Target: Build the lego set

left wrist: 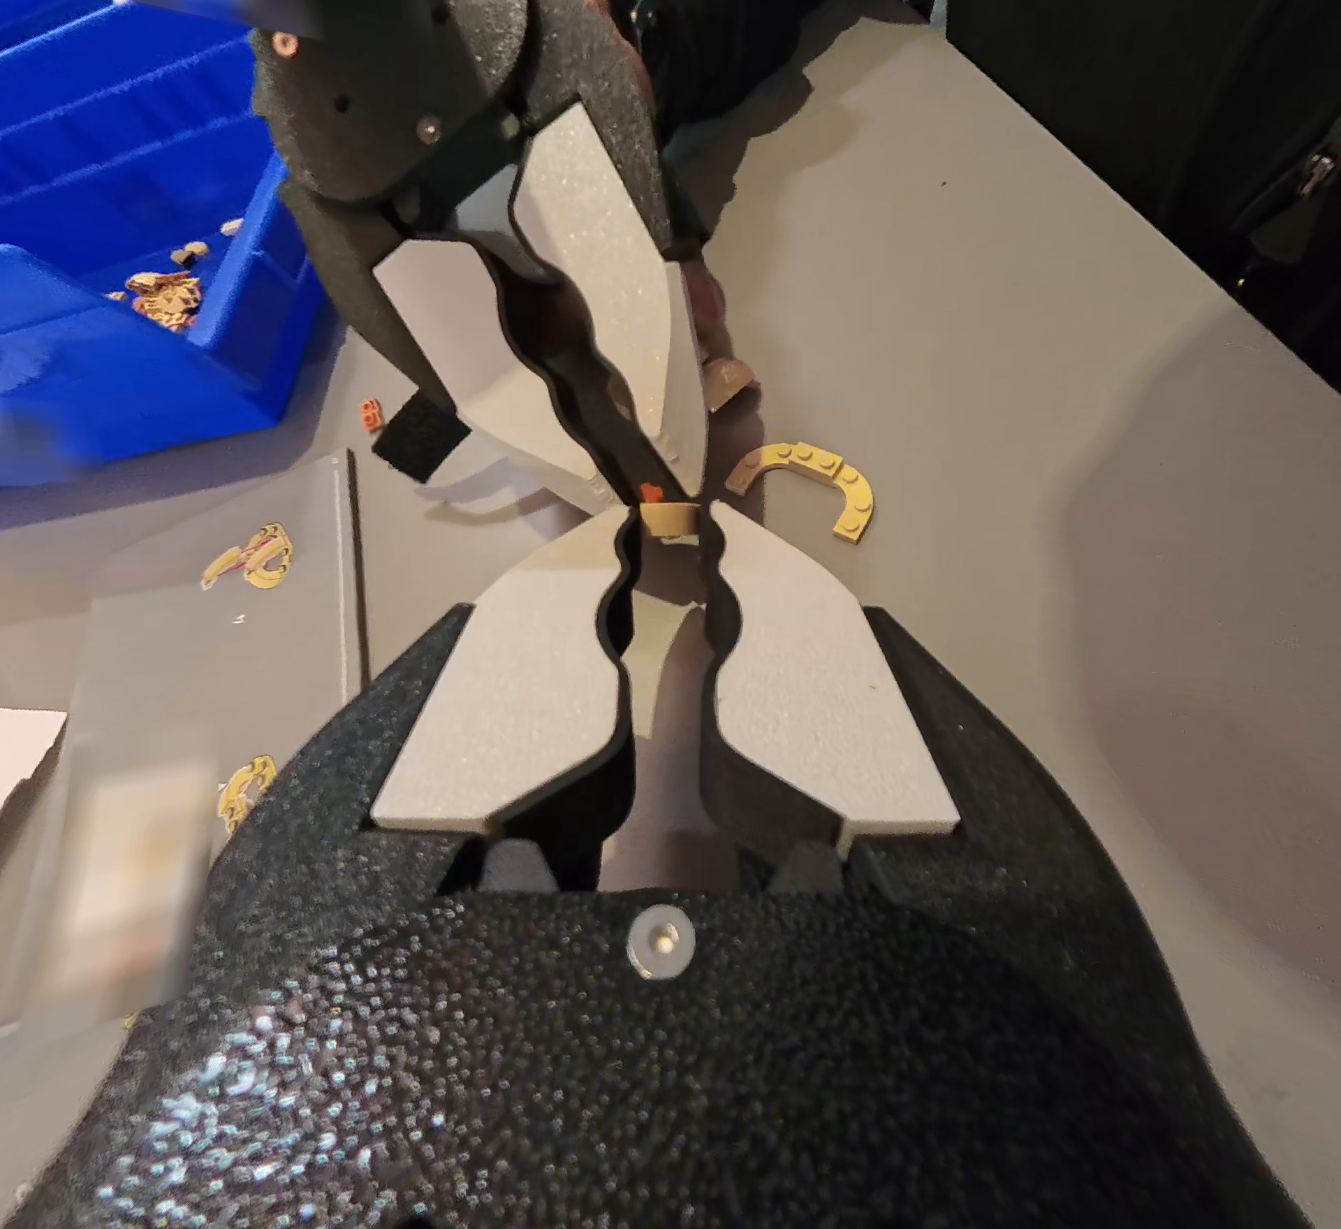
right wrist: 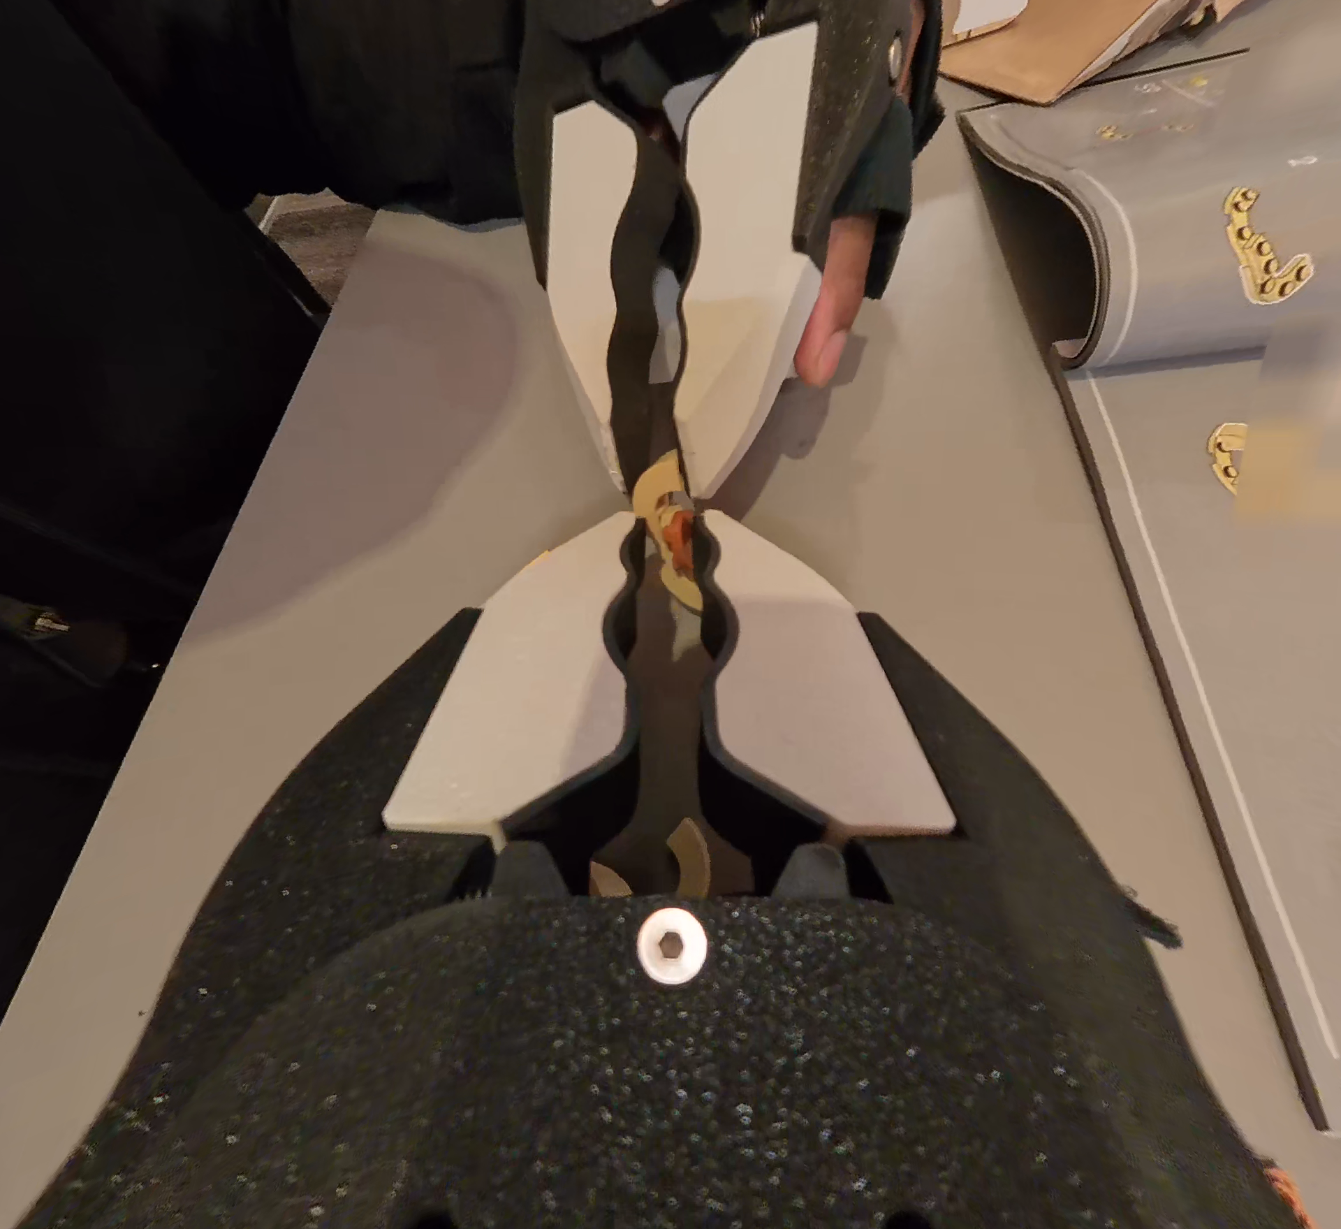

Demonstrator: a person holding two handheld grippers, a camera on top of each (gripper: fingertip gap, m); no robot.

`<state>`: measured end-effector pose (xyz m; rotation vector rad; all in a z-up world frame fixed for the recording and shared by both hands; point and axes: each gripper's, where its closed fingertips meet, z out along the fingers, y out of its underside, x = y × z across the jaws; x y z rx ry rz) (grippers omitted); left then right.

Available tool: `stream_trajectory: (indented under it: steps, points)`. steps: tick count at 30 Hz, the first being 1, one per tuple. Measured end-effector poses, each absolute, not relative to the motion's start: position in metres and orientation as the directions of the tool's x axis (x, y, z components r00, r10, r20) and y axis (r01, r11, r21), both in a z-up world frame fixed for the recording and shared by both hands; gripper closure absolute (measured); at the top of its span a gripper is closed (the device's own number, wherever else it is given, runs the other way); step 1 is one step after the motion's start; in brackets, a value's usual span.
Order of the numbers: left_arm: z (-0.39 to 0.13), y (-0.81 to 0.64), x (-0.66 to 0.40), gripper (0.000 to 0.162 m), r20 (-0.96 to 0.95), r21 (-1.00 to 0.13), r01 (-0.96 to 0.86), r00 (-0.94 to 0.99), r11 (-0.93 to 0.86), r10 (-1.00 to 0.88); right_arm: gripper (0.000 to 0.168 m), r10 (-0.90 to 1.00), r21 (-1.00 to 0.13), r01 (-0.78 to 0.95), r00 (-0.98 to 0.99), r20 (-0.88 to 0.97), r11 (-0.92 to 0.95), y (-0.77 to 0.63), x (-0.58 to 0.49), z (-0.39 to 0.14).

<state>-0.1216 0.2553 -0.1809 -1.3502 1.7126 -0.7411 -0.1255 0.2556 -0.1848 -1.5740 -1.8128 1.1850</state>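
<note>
Grippers: 2, left [left wrist: 669, 517], right [right wrist: 664, 526].
Tan arch on table [left wrist: 813, 479]: 1.
Tan piece between tips [left wrist: 669, 516]: 1.
Orange piece in tips [right wrist: 681, 533]: 1.
Loose orange brick [left wrist: 371, 414]: 1.
Blue bin [left wrist: 130, 178]: 1.
Booklet [right wrist: 1190, 294]: 1.

Soft, even indoor light falls on the grey worktop [left wrist: 1016, 396], where broad faint shadows spread, while wide-angle distortion bends its edges, the blue bins [left wrist: 109, 178] at its far left corner smear with blur, and specular glints speckle the near black housing.

Both claws [right wrist: 664, 526] pinch tan arch [right wrist: 657, 490] and orange piece [right wrist: 680, 536].
</note>
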Motion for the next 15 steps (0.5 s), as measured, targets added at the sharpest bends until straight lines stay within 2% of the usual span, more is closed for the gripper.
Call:
stream_trajectory:
  steps: [15]
  points:
    - [-0.1771,0.2593,-0.1234,0.148,-0.233,-0.851,-0.469,-0.070,0.238,-0.970,0.159,0.980,-0.834,0.546,-0.195,-0.034,0.080,0.2615,-0.1287,-0.1841]
